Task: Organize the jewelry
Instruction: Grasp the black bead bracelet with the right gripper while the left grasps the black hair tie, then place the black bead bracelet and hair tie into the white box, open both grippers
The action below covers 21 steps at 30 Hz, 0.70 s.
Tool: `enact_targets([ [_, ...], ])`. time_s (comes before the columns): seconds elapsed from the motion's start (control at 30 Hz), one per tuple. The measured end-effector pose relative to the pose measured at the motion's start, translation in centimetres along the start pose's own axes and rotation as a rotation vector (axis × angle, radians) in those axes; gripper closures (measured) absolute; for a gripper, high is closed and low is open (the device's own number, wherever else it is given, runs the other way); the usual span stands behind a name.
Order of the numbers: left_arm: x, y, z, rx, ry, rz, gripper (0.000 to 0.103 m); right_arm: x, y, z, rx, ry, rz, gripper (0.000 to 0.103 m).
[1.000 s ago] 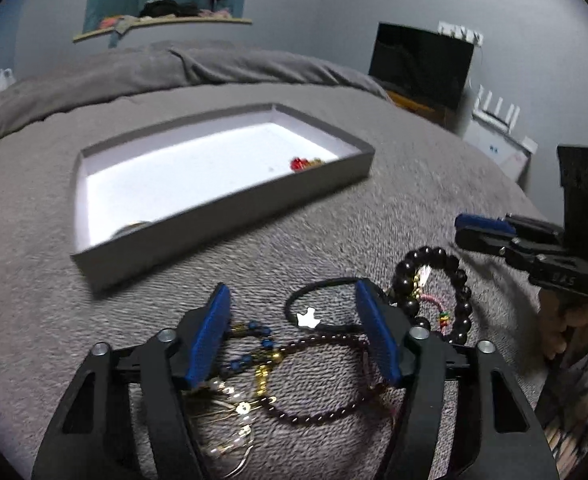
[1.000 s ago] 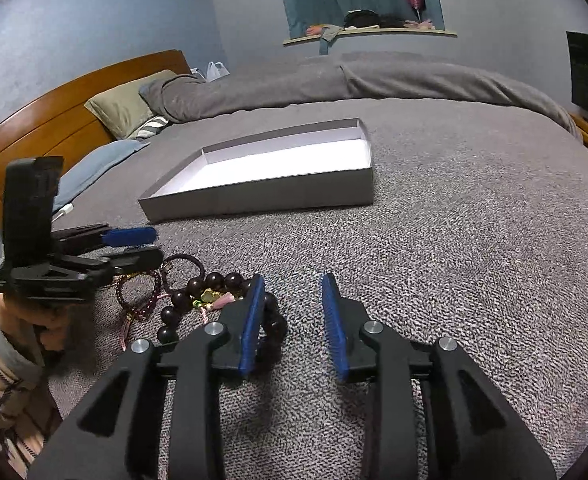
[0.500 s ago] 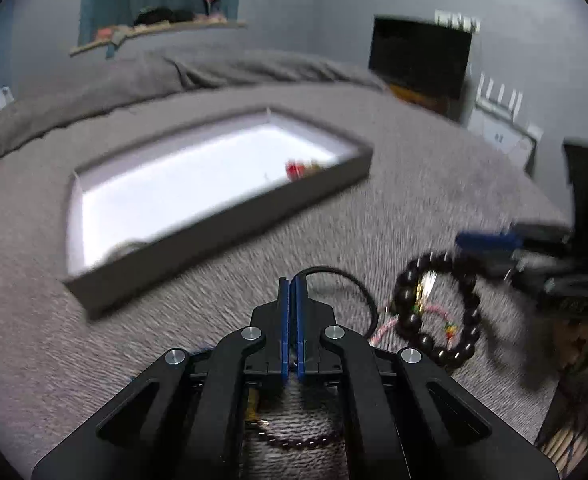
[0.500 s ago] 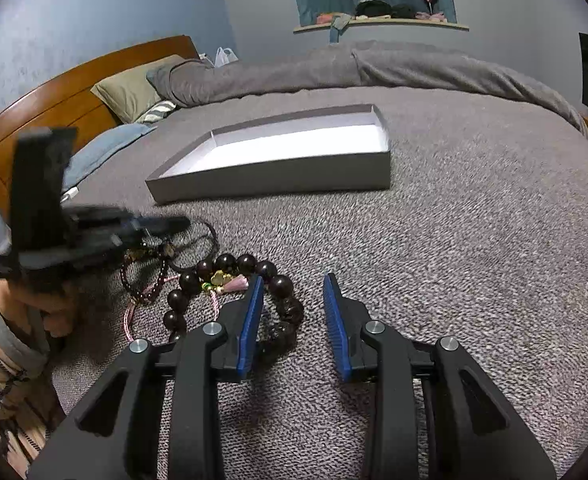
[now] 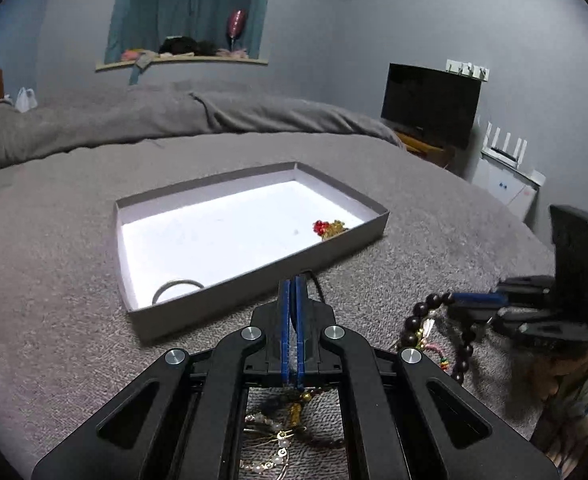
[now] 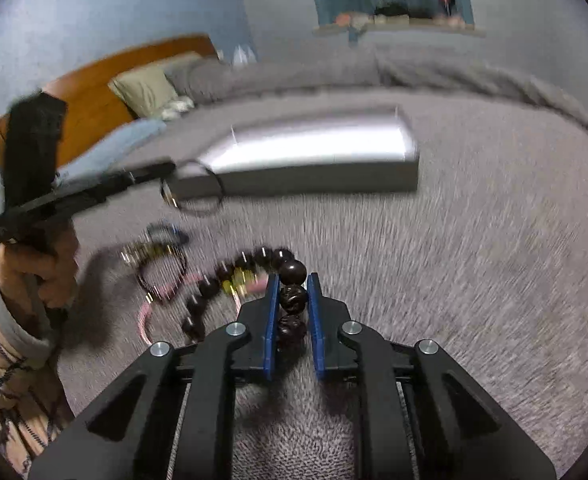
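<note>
Your left hand-held gripper (image 5: 292, 292) is clenched on a thin black loop (image 6: 193, 191), most likely a hair tie, which hangs from its tips above the bed, just short of the tray (image 5: 374, 226) at 12 o'clock. It is light and limp, so it will swing and could slide out if you jerk; carry it over the near wall before you let go. In the tray, a ring (image 5: 175, 286) lies at the 7 o'clock corner and a red and gold piece (image 5: 329, 229) at the 3 o'clock edge.

Your right hand-held gripper (image 6: 291, 294) is grasping the dark bead bracelet (image 6: 292, 273), two or three beads caught between the blue pads, the rest trailing toward 9 o'clock on the blanket (image 6: 474, 260). The beads are hard, round and probably slick, strung on something that flexes, so a pinch on one bead may roll off; hold across the string between beads. Its weight looks moderate, and it will droop. A pink cord (image 6: 145, 318) and thinner bracelets (image 6: 161, 276) lie close by at 9 o'clock and could snag.
</note>
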<state>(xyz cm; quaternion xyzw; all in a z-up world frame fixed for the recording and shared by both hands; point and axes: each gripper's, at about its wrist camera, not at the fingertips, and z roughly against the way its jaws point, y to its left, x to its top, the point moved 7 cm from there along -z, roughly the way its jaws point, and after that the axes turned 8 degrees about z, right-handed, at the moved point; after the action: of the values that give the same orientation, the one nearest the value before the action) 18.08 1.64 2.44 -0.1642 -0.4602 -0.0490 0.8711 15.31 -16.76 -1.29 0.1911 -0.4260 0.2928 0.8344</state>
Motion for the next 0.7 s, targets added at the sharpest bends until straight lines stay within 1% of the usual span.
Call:
enact_targets([
  [0.1, 0.3, 0.2, 0.4, 0.000, -0.016, 0.009, 0.100, 1.5, 0.0, 1.7, -0.010, -0.099, 0.002, 0.089],
  [0.17, 0.7, 0.4, 0.5, -0.002, -0.022, 0.020, 0.100, 2.2, 0.0, 2.3, -0.011, -0.136, 0.005, 0.089],
  [0.27, 1.1, 0.6, 0.7, -0.004, -0.032, 0.029, 0.100, 3.1, 0.2, 2.6, -0.014, -0.167, 0.010, 0.089],
  [0.53, 2.3, 1.1, 0.6, 0.022, -0.060, 0.029, 0.100, 5.6, 0.7, 2.6, -0.071, -0.201, 0.060, 0.089],
  [0.7, 3.7, 2.3, 0.4, 0.049, -0.092, 0.054, 0.100, 7.3, -0.2, 2.2, -0.124, -0.218, 0.081, 0.089],
])
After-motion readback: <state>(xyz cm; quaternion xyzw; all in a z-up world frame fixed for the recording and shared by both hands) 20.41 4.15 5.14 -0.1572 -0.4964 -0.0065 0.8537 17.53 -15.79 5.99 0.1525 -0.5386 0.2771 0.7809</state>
